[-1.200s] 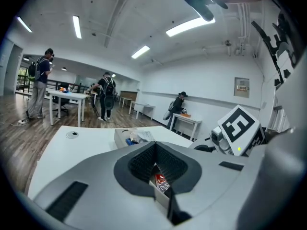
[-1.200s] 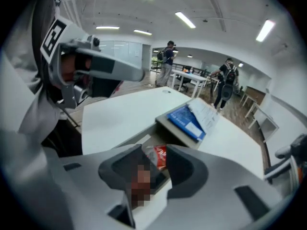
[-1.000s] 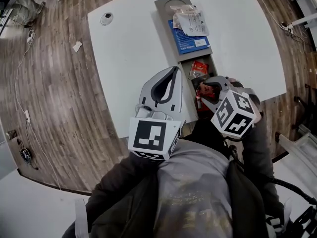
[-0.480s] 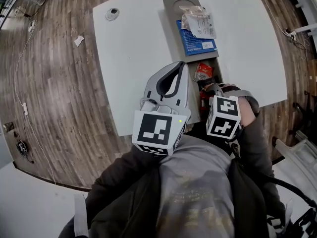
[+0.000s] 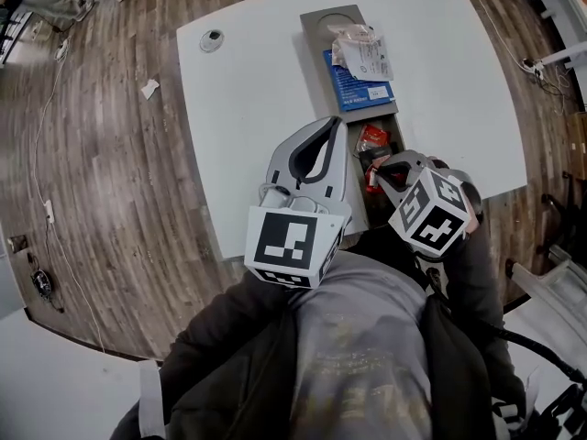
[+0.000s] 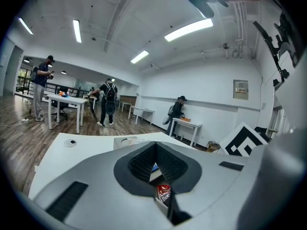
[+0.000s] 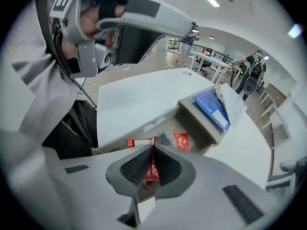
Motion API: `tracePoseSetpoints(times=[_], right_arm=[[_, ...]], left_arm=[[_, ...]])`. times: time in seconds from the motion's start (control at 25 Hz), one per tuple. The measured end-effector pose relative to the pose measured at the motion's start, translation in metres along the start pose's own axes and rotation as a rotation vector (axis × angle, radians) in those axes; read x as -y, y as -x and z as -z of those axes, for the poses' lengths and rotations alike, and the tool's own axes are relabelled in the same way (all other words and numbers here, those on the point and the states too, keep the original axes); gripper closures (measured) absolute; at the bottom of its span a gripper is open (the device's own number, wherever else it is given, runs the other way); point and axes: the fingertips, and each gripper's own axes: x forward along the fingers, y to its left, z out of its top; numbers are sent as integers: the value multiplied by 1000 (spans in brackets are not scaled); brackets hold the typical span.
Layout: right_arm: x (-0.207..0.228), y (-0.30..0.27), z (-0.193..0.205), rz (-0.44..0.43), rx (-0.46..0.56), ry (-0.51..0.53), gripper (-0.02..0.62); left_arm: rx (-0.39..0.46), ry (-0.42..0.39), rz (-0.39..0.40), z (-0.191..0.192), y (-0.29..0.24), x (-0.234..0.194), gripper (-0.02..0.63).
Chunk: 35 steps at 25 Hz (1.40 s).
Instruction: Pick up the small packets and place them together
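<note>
Your right gripper (image 7: 153,147) has just been closing and now pinches a red packet (image 7: 151,171) edge-on in the tray's (image 5: 315,27) near compartment, by the tabletop's near edge. This looks ready to lift. Left gripper (image 5: 323,136) is clenched and empty at the tray's left wall. A second red packet (image 5: 371,138) lies just beyond. Compartment walls crowd the jaws.

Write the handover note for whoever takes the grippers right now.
Left gripper: shut, empty, held over the table beside the tray.
Right gripper: just closed on a red packet in the tray's near compartment.
A second red packet lies in that compartment; white packets sit on the blue box at the far end.
Done: one packet gripped. Left: lift it, gather the packets together.
</note>
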Motion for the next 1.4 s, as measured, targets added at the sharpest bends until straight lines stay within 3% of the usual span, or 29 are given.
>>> tracePoseSetpoints(times=[0.36,0.64,0.88,1.2,1.4], right_arm=[[49,54,-46,230,252,-151,572],[79,75,-71,289,356,-191,572],[130,92,-100,369,415,-184,572],[182,58,-120,327,372,-162,571],[187,37,-121,272,342,-170,563]], left_arm=[[39,-23,-10,-16,14,6,603],[36,-16,-47,-16,21,-7,603],[50,-5,-81,-23,15,-26,603],[7,43,-152,-17,0,-61,603],[-12,69,-181,-12,-7,-77,603]])
